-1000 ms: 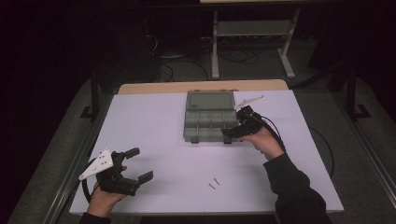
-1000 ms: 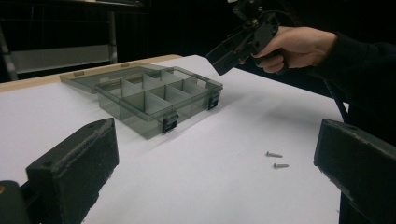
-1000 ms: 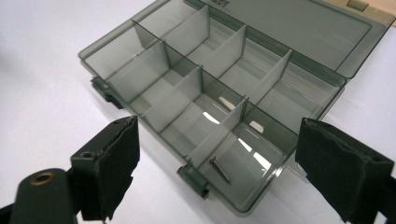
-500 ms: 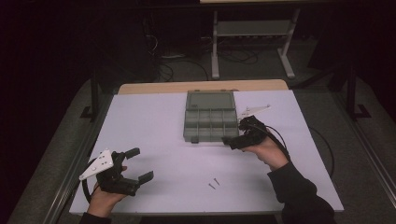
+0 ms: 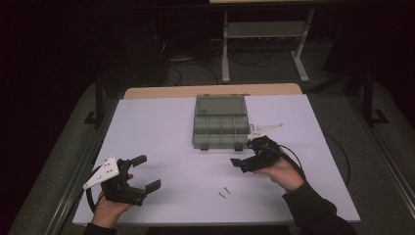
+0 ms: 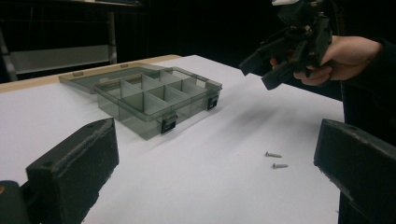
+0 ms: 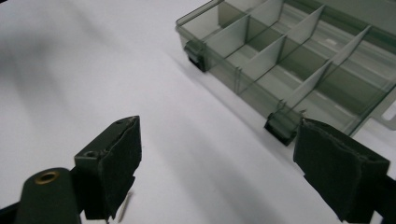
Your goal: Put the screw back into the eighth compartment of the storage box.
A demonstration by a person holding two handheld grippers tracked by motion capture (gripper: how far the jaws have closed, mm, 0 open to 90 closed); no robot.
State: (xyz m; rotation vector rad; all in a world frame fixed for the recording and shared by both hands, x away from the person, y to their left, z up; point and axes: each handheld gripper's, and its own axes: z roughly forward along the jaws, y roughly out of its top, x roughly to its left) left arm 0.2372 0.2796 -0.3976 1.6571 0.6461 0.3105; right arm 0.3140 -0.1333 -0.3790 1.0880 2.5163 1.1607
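A smoky see-through compartment box (image 5: 219,128) lies open on the white worktop (image 5: 161,127), toward the far middle, its lid folded flat behind it and two dark latches on its near wall. Two small screws (image 5: 224,192) lie side by side on the bare sheet nearer the person, well apart from the box and between the two hands. The right hand-held gripper (image 5: 243,163) hangs above the worktop just off the box's near right corner, its jaws spread wide with nothing between them (its own view looks past both pads at the latched wall of the box, with one screw (image 7: 123,207) peeking in beside the left pad). The left hand-held gripper (image 5: 146,172) sits at the near left of the worktop, well apart from the box and screws, its jaws likewise wide apart and empty.
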